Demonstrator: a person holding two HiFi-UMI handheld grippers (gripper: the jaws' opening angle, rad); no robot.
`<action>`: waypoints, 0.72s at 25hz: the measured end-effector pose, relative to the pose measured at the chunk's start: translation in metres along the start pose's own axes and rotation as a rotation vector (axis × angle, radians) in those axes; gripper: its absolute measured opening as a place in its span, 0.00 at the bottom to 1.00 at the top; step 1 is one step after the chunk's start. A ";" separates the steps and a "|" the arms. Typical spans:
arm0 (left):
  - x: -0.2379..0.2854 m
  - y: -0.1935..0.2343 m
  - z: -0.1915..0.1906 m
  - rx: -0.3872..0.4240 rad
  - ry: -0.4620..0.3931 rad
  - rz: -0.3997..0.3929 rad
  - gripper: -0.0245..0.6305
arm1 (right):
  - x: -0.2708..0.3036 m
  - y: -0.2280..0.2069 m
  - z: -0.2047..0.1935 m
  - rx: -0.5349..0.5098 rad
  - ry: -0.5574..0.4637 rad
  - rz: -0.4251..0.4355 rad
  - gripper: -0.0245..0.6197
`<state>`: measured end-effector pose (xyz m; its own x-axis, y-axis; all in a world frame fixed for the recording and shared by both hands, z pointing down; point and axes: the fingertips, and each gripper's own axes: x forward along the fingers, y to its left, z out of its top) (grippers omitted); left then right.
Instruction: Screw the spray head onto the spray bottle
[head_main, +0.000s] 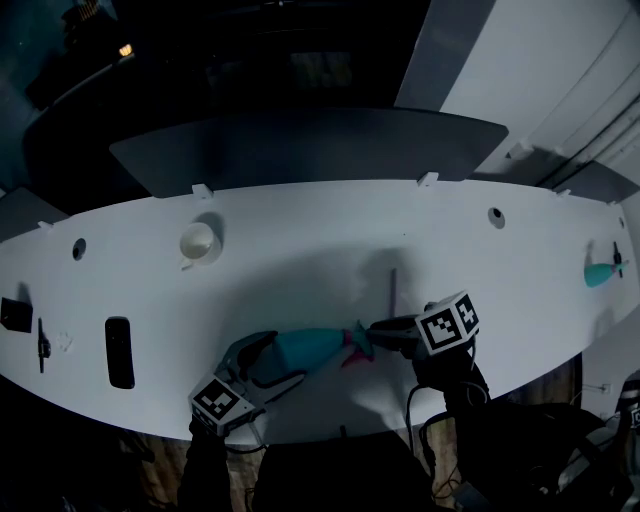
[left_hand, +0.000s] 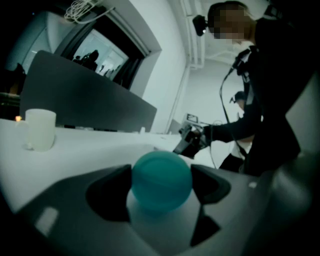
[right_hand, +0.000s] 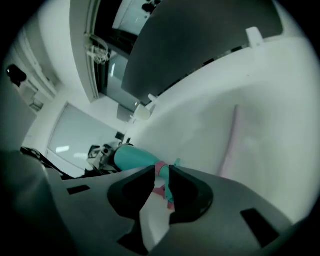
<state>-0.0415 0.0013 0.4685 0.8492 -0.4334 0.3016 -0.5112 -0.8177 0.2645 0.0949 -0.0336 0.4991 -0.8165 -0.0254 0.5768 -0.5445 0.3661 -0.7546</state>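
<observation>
At the near edge of the bench (head_main: 300, 215), jaws of the left gripper (left_hand: 161, 189) clamp the spray bottle (head_main: 312, 346), those of the right gripper (right_hand: 161, 184) pinch its spray head (head_main: 357, 343); a tilted head could cross-thread

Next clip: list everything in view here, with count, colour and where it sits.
table: one, white, curved, across the head view.
partition: one, dark grey, behind the table's far edge.
cup: one, white, table's left half.
flat slab: one, black, left near edge.
small items: two, black, far left end; too small to identify.
thin strip: one, pinkish, beyond the right gripper.
teal object: one, far right end; unclear what.
spray bottle: one, teal, horizontal near the front edge.
spray head: one, pink and teal, at the bottle's neck.
left gripper: grey, clamped on the bottle's base.
right gripper: grey, clamped on the spray head.
</observation>
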 end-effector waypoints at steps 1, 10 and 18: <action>-0.001 0.002 0.000 -0.006 -0.006 0.011 0.61 | -0.006 0.003 -0.004 0.062 -0.061 0.034 0.14; 0.005 -0.012 -0.011 0.015 0.020 -0.035 0.61 | 0.005 0.007 -0.083 0.387 -0.185 0.067 0.15; 0.001 -0.029 -0.009 0.004 0.027 -0.083 0.61 | 0.012 -0.001 -0.083 0.355 -0.220 -0.021 0.15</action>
<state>-0.0269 0.0277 0.4698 0.8848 -0.3535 0.3035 -0.4385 -0.8519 0.2863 0.1010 0.0429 0.5326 -0.8052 -0.2413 0.5417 -0.5624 0.0211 -0.8266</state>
